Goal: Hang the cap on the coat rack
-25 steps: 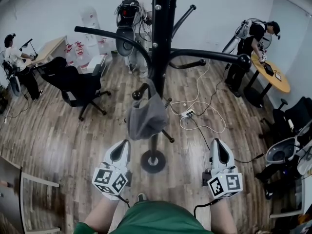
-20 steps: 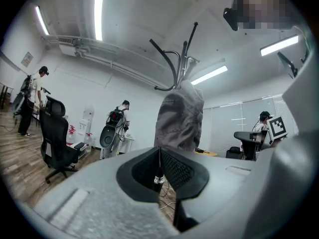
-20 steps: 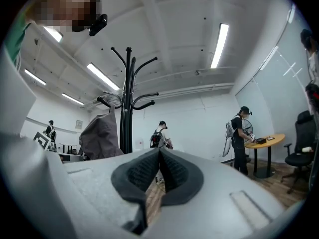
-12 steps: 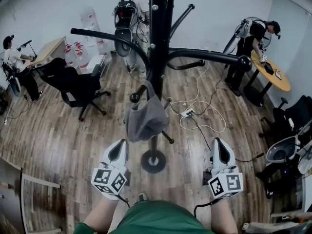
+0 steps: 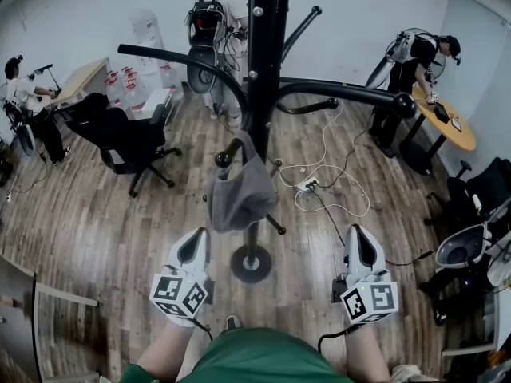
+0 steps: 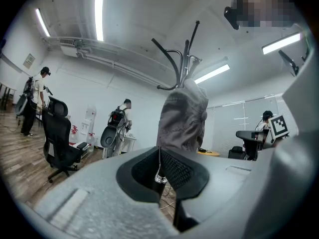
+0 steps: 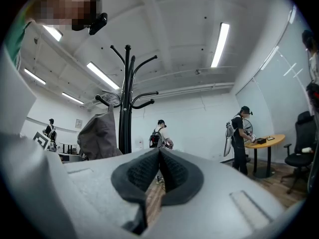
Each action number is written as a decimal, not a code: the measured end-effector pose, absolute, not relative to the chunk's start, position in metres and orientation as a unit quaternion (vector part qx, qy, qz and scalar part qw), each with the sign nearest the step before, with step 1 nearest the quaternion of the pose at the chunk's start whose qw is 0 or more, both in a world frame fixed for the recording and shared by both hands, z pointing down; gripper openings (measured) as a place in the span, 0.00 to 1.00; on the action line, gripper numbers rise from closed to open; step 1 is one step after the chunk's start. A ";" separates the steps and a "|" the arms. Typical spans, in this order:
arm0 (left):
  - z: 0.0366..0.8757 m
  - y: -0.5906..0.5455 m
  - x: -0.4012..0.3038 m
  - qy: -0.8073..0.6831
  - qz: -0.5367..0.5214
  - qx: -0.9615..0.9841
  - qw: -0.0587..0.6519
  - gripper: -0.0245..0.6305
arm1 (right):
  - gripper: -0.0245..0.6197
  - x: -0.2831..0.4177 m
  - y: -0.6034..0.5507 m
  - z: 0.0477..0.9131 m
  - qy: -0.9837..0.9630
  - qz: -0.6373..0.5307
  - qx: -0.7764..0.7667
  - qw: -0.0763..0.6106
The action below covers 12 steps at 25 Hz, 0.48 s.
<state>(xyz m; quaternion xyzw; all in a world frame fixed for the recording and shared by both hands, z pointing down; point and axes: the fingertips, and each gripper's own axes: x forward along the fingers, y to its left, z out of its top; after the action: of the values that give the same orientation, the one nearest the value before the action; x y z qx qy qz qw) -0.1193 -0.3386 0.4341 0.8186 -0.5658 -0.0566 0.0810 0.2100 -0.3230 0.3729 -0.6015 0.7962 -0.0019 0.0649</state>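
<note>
With the fingers (image 6: 182, 171) of our left gripper (image 5: 200, 236) and right gripper (image 5: 359, 234) clenched on nothing, we risk nudging the mid-frame cap (image 5: 239, 194) off its peg (image 5: 224, 157) on the coat rack (image 5: 262, 70).

The coat rack (image 5: 262, 62) runs off the head view's top edge, the grey cap (image 5: 239, 194) hides part of its pole behind it, and the small things (image 5: 440, 112) on the round bench (image 5: 463, 140) are too small to tell.
</note>
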 end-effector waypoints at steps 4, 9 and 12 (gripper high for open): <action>0.435 -0.340 -0.120 -0.566 -0.057 0.818 0.081 0.06 | 0.04 0.208 -0.322 0.370 0.799 0.001 -0.596 0.075; 0.437 -0.340 -0.120 -0.567 -0.056 0.818 0.082 0.06 | 0.04 0.203 -0.320 0.368 0.805 0.017 -0.589 0.066; 0.438 -0.340 -0.120 -0.567 -0.056 0.818 0.084 0.06 | 0.04 0.202 -0.320 0.368 0.806 0.021 -0.589 0.063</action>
<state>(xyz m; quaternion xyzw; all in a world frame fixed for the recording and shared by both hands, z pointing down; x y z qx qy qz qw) -0.1204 -0.3402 0.4381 0.8177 -0.5668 -0.0557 0.0836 0.2018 -0.3198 0.3678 -0.5888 0.8056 0.0210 0.0627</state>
